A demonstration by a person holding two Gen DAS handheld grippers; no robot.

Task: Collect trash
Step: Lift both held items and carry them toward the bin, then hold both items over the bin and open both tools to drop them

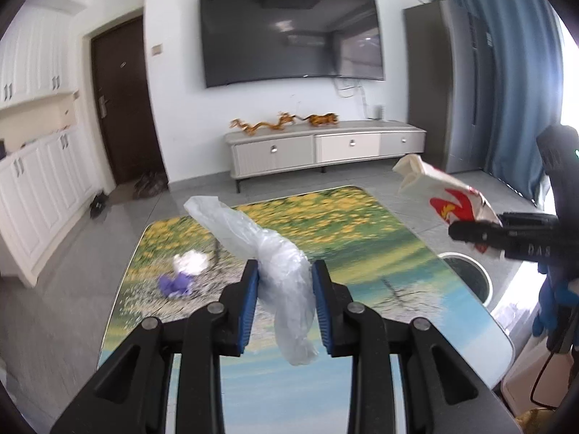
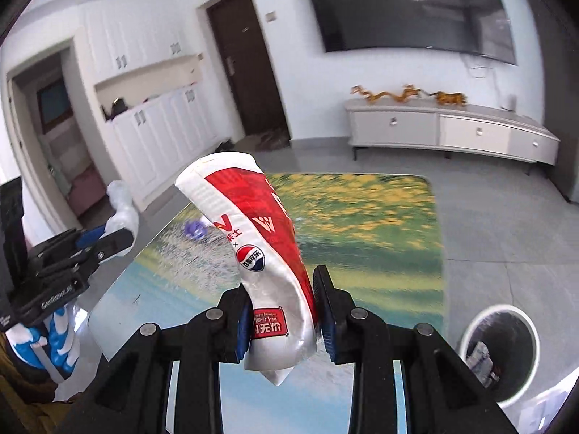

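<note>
Open floor rings our table (image 1: 416,307); bin (image 2: 470,336) sits off its right edge. Left gripper (image 1: 286,303) pinches plastic bag (image 1: 278,264), right gripper (image 2: 282,320) pinches crushed cup (image 2: 253,224), both above tabletop.

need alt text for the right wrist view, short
The right hand-held gripper is shut on a crumpled red and white paper cup, held above a table with a yellow-flower print. A white trash bin stands on the floor at lower right, and the left hand-held gripper holds a clear plastic bag at left.
</note>
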